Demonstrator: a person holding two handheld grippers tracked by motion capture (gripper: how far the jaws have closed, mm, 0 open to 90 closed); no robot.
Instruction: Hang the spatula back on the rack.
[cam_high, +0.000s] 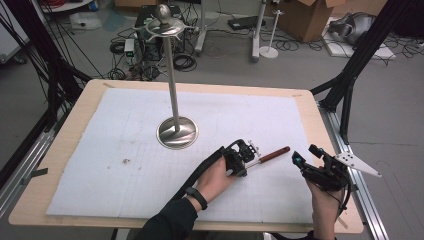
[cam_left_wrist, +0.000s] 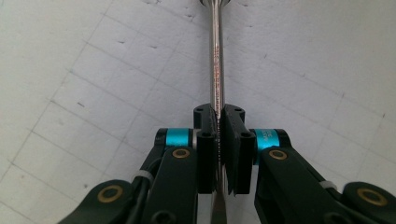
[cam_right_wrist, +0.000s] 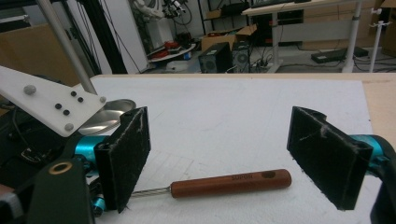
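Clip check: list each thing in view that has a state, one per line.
left gripper: shut on the utensil's metal shaft.
right gripper: open, fingers apart, holding nothing.
wooden-handled utensil: lying flat on the white mat, clamped at the shaft.
metal stand: upright, nothing hanging on it.

High view overhead, gripper views low and close, sharing the utensil (cam_high: 272, 154) on the white mat (cam_high: 125, 140).

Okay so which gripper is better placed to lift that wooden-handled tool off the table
Left. The left gripper is already shut on the tool's metal shaft; the right gripper is open beside the wooden handle.
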